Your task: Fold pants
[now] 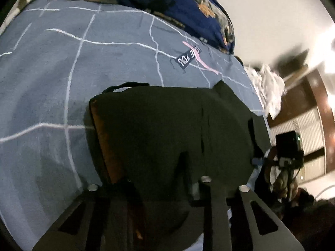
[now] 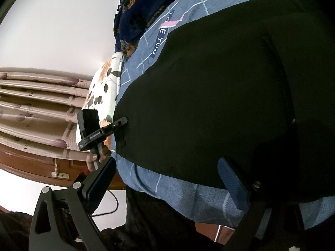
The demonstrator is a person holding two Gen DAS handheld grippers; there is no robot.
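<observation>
My left claw (image 2: 125,121), tips buried, pinches the black cloth pants (image 2: 209,94) on the grey-blue checked bed (image 1: 52,73); my right claw (image 2: 167,186) gapes.

The pants (image 1: 167,129) lie on the bedsheet (image 1: 52,73), a blanket (image 1: 178,2) behind them.

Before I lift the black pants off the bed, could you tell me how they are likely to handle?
Probably floppy: the black pants lie draped flat over the blue bedsheet, following its surface. They will likely sag on either side of the left gripper, whose jaws are hidden under the cloth. They look light, so dragging them may also rumple the sheet.
</observation>
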